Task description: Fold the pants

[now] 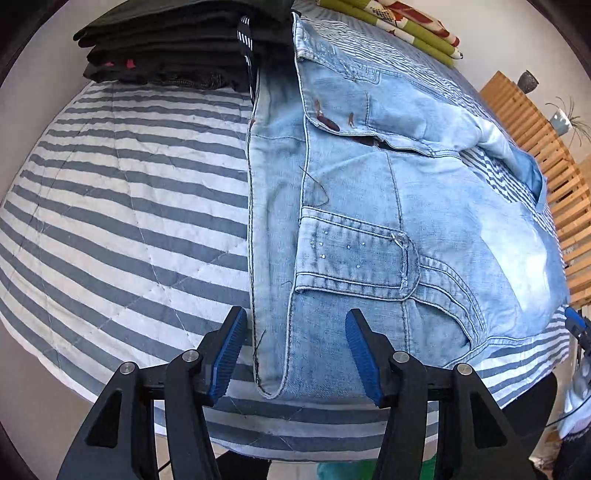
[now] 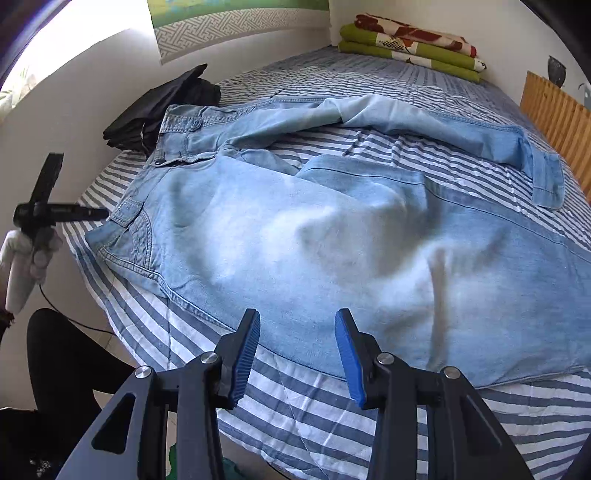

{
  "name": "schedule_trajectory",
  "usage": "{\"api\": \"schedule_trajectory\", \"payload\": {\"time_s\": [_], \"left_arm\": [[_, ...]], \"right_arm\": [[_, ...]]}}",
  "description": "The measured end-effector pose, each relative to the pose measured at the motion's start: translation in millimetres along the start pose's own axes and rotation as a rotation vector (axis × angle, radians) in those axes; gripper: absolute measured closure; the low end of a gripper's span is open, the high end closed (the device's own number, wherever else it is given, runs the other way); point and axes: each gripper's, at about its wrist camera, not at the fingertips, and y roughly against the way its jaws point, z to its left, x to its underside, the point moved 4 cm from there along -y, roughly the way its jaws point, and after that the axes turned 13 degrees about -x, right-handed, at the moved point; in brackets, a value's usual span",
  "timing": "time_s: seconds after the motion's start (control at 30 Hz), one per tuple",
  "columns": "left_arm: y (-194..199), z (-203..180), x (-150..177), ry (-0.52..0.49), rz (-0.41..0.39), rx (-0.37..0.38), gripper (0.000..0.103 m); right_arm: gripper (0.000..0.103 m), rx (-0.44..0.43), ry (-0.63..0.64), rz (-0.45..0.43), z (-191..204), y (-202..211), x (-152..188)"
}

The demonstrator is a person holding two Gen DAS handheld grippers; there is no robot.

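Light blue jeans [image 1: 369, 192] lie spread across a blue and white striped bedspread [image 1: 110, 203]. Their waistband and a back pocket [image 1: 354, 258] are near the bed's front edge. My left gripper [image 1: 295, 350] is open and points down at the waistband corner, which lies between the fingers without the pads pressing on it. In the right wrist view the jeans [image 2: 295, 229] are rumpled, with one leg [image 2: 424, 122] bent across the back. My right gripper [image 2: 297, 354] is open and empty just above the near denim edge and the bedspread [image 2: 332, 424]. A gloved hand [image 2: 33, 254] holds the left tool.
A stack of folded black clothes [image 1: 177, 48] [image 2: 162, 107] sits by the wall beside the jeans' waist. Folded green and red blankets [image 1: 399, 26] [image 2: 410, 44] lie at the far end. A wooden slatted panel [image 1: 535, 147] [image 2: 554, 118] borders the far side. A person's dark leg [image 2: 62, 369] is at the bed's edge.
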Motion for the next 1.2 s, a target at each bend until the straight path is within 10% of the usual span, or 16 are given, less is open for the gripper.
{"api": "schedule_trajectory", "payload": {"time_s": [0.2, 0.4, 0.67, 0.97, 1.1, 1.2], "left_arm": [[3.4, -3.8, 0.6, -0.008, -0.030, -0.021, 0.092], [11.0, 4.9, -3.2, 0.016, -0.034, -0.018, 0.094], [-6.8, 4.2, -6.0, 0.019, 0.010, -0.019, 0.092], [-7.4, -0.1, -5.4, -0.016, -0.014, -0.054, 0.092], [-4.9, -1.8, -4.4, -0.030, -0.028, -0.070, 0.094], [0.7, -0.5, -5.5, -0.008, -0.038, -0.066, 0.097]], "right_arm": [[0.063, 0.086, -0.142, -0.090, -53.2, 55.1, 9.7], [0.063, 0.134, -0.092, -0.126, -84.7, 64.9, -39.0], [0.046, -0.007, 0.238, 0.037, -62.2, -36.2, -141.9], [0.045, -0.142, 0.379, 0.221, -52.9, -117.9, -157.4], [0.096, -0.135, 0.401, 0.275, -55.7, -122.1, -149.3], [0.102, -0.093, 0.419, 0.232, -59.6, -106.3, -154.7]]}}
